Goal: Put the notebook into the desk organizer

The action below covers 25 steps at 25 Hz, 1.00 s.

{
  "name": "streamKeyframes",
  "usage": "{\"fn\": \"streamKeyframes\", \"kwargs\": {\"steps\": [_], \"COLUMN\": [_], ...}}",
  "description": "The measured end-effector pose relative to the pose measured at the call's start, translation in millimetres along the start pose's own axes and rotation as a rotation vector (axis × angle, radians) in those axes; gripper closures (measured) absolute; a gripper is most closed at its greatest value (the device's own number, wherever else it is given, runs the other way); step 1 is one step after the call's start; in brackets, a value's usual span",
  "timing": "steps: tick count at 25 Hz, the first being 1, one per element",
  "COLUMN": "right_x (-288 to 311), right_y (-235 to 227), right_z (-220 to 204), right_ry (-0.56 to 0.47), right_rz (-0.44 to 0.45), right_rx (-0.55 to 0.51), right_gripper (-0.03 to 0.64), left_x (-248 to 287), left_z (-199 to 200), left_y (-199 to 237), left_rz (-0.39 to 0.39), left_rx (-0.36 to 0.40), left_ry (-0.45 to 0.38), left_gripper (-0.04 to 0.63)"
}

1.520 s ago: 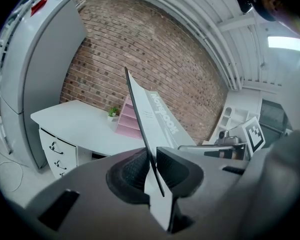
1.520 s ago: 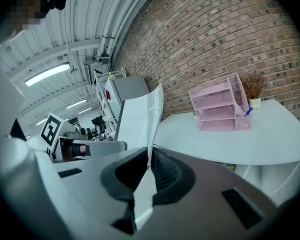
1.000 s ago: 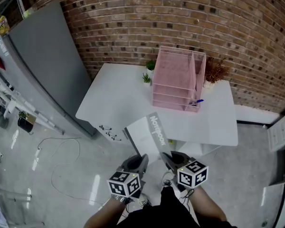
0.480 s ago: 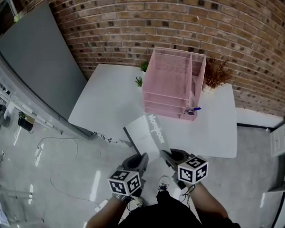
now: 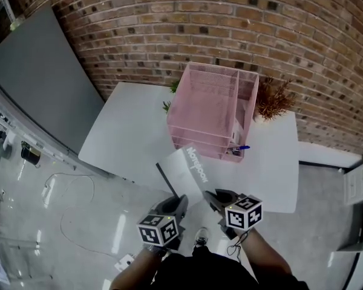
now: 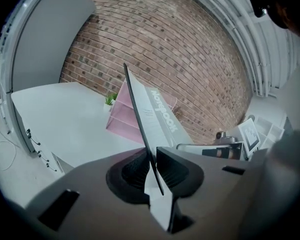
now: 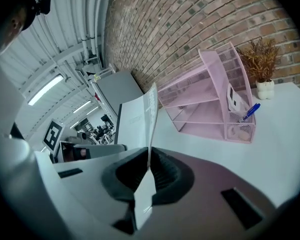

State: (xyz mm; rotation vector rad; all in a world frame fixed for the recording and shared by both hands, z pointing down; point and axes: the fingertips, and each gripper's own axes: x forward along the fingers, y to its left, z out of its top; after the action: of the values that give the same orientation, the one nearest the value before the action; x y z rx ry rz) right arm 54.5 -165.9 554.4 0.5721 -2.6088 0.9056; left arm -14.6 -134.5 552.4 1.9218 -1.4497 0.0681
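A white notebook (image 5: 184,171) with a black spine hangs in the air over the near edge of the white table (image 5: 130,135). Both grippers hold it by its near corners. My left gripper (image 5: 180,202) is shut on the notebook (image 6: 151,118) at its spine edge. My right gripper (image 5: 209,196) is shut on the notebook (image 7: 140,118) at the other corner. The pink mesh desk organizer (image 5: 209,110) stands on the table past the notebook, with stacked trays and a side pocket that holds a blue pen (image 5: 241,148). The organizer (image 7: 215,101) lies ahead and to the right in the right gripper view.
A brick wall (image 5: 242,35) runs behind the table. A dried plant in a white pot (image 5: 272,98) stands right of the organizer, small green plants (image 5: 169,98) at its left. A grey panel (image 5: 39,77) leans at the left. A cable (image 5: 72,204) lies on the floor.
The view has moved closer to the table, so the organizer looks bigger and nearer. Both grippers still hold the notebook, which now reaches closer to the organizer's front.
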Motion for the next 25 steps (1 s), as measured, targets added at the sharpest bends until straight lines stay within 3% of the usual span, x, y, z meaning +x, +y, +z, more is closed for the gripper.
{"fn": "streamKeyframes", "kwargs": {"steps": [14,25], "right_x": [7.7,21.6], "right_y": [-43.5,-72.1], "right_z": [1.3,6.6], "right_ry": [0.017,-0.003], "right_rz": [0.007,-0.052], "right_rx": [0.119,0.26], "right_gripper": [0.603,0.603], "left_x": [43.6,79.3], "left_z": [-2.0,11.1], "left_y": [4.8,20.5], "left_rz": [0.01,-0.062], "left_rx": [-0.016,-0.022], "left_ry": [0.077,0.172], "left_gripper": [0.551,0.551]}}
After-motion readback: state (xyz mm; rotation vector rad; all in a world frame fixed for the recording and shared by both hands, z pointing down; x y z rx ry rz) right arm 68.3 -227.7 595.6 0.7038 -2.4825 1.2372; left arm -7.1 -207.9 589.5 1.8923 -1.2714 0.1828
